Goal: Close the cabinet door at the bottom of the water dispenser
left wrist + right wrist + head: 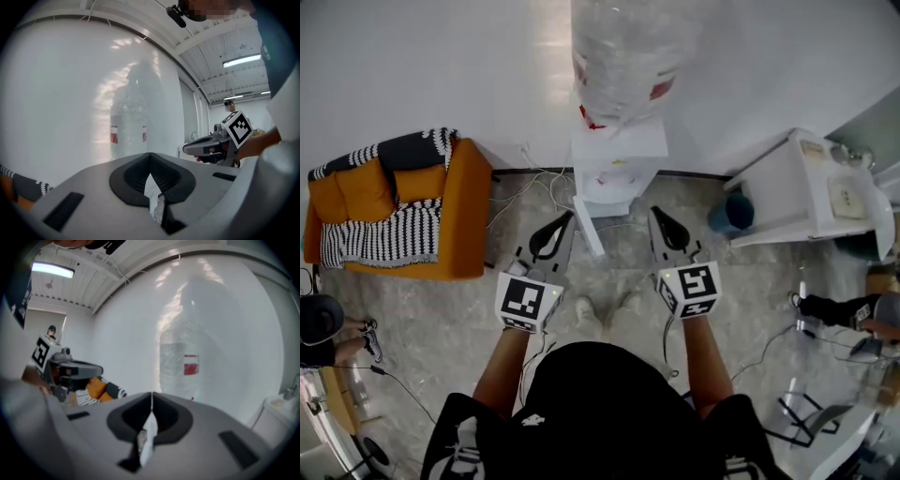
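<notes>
The white water dispenser [614, 164] stands against the wall with a large clear bottle [623, 52] on top. Its bottom cabinet door [589, 234] hangs open, swung out toward me over the floor. My left gripper [566, 219] is shut and empty, just left of the door's edge. My right gripper [656, 212] is also shut and empty, right of the door and in front of the dispenser's base. In the left gripper view the jaws [150, 155] meet below the bottle [129, 131]. In the right gripper view the jaws [151, 394] are closed under the bottle [180, 366].
An orange sofa [459, 216] with a striped blanket stands at the left. A white cabinet [797, 187] and a blue bucket [731, 213] are at the right. Cables [525, 192] lie on the floor by the wall. People sit at the left [319, 323] and right [853, 309] edges.
</notes>
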A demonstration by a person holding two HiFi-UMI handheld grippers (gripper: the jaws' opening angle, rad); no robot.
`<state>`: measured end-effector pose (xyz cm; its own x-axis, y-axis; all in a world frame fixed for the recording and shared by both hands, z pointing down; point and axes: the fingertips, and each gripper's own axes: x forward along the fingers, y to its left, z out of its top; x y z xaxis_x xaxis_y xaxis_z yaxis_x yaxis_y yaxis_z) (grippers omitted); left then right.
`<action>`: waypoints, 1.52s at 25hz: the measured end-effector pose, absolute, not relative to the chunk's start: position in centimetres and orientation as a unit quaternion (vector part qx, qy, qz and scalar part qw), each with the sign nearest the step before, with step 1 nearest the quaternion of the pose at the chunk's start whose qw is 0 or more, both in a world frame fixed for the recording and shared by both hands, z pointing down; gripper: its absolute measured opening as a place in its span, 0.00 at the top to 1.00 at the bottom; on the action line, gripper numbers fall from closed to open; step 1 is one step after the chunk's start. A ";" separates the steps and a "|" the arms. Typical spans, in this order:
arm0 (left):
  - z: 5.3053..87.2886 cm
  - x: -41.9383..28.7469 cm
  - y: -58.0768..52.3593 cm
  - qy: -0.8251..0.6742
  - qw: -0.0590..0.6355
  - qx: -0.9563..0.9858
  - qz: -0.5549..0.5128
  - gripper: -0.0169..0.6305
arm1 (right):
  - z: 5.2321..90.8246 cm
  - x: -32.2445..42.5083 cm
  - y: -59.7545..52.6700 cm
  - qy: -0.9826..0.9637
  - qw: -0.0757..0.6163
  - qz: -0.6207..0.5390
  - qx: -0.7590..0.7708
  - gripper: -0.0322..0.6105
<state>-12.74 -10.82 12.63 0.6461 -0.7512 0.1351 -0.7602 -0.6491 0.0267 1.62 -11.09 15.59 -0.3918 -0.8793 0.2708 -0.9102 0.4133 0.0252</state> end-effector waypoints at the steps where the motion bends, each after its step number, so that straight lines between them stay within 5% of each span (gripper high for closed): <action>1: 13.3 -12.7 -11.2 -0.419 0.043 0.905 0.062 0.96 | 15.9 1.6 -11.4 -0.833 0.124 0.066 0.536 0.90; 38: 45.3 -10.2 -9.2 -0.428 0.223 0.855 0.193 0.96 | 47.3 0.2 -10.3 -0.837 0.231 0.240 0.435 0.90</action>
